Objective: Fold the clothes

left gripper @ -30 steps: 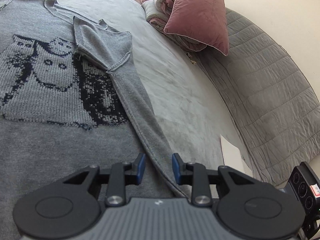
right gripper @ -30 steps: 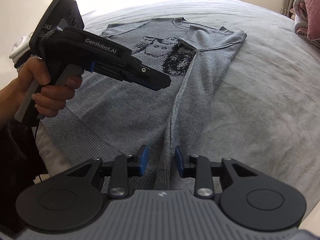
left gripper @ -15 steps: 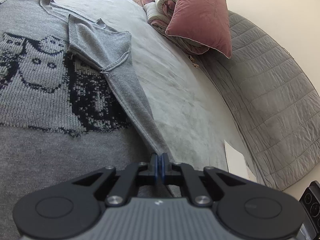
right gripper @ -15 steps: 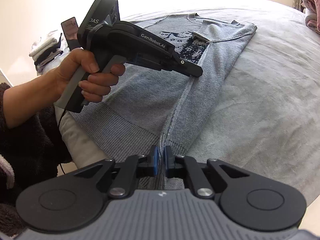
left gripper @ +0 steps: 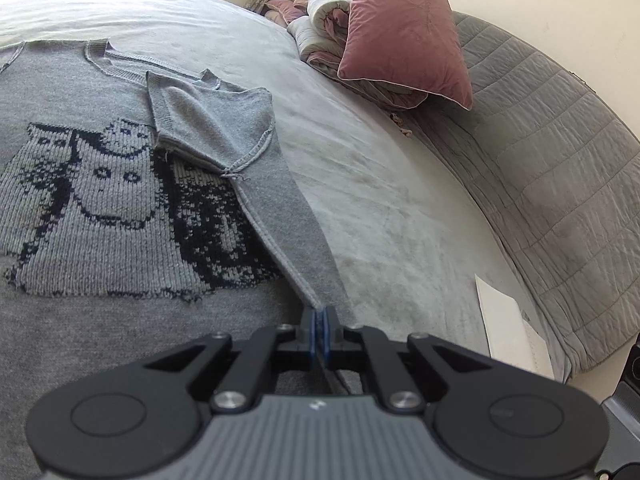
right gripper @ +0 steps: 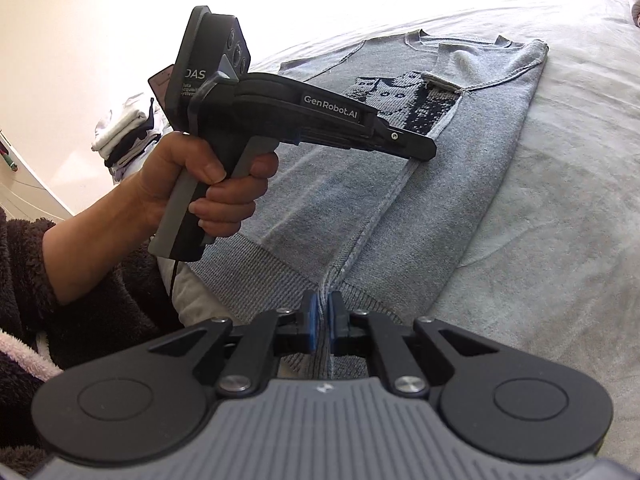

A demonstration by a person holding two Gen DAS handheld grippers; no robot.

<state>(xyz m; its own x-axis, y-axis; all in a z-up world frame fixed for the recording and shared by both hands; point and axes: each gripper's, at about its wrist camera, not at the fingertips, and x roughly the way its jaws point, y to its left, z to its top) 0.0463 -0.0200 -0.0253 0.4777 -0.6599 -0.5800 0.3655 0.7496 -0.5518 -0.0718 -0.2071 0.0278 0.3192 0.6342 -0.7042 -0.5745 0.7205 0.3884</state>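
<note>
A grey knitted sweater with a dark cat pattern lies flat on the bed, its right sleeve folded in over the chest. My left gripper is shut on the sweater's folded side edge, midway down. The right wrist view shows that gripper pinching the lifted edge of the sweater. My right gripper is shut on the same edge at the ribbed hem, near the bed's front edge.
A light grey bedspread covers the bed. A pink pillow and bundled bedding lie at the head. A quilted grey headboard runs along the right. A white paper lies near it. Folded clothes sit far left.
Both grippers closed on the sweater's folded edge within the last second. The edge is now lifted slightly into a ridge between them.
</note>
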